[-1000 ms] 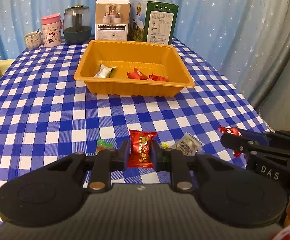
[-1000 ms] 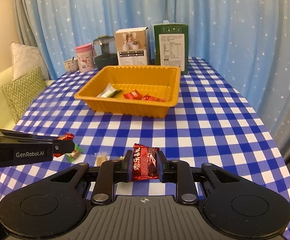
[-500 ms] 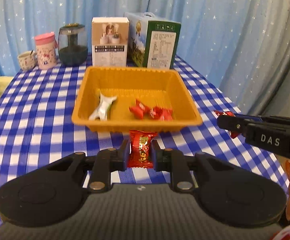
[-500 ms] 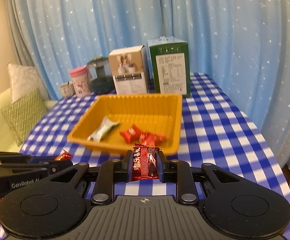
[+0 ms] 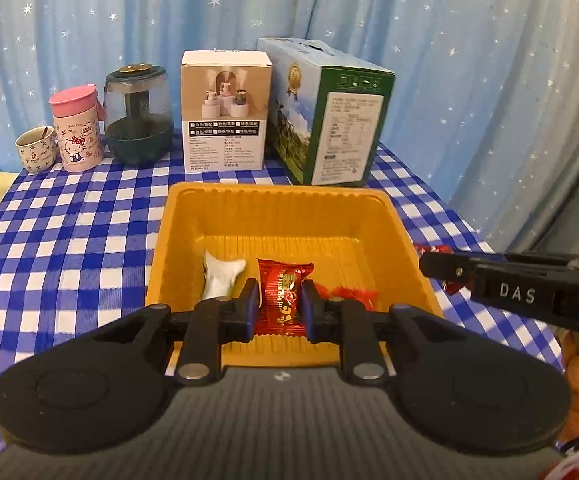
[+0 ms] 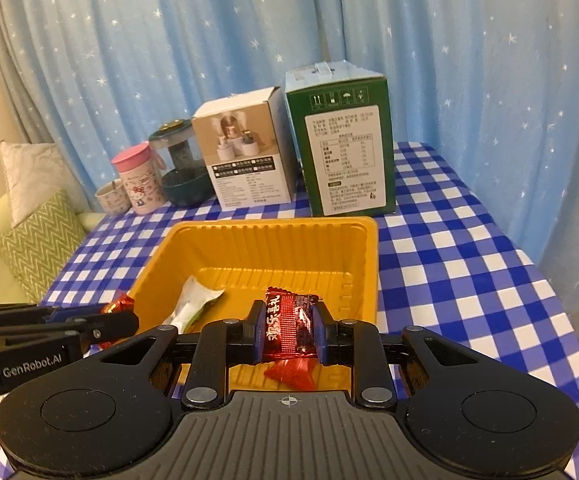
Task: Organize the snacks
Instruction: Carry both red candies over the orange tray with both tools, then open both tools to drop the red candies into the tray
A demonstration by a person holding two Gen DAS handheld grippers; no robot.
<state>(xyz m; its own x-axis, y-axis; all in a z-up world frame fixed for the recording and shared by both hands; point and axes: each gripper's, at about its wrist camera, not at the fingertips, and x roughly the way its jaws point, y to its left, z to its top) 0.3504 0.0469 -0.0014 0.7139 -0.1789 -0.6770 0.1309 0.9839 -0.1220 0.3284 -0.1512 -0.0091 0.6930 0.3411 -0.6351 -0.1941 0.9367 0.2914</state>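
Note:
My left gripper is shut on a red candy packet and hangs over the near part of the orange tray. My right gripper is shut on another red snack packet, also above the tray. Inside the tray lie a white wrapper and red candies; the white wrapper shows in the right wrist view too. Each gripper appears in the other's view: the right one at the tray's right rim, the left one at its left rim.
Behind the tray stand a white box, a green box, a dark jar, a pink cup and a small mug. Blue starred curtains close off the back. A sofa with cushions lies left of the checked table.
Both grippers carried their red packets forward from the near table, where loose candies lay, to above the orange tray. The tray now fills the lower middle of both views.

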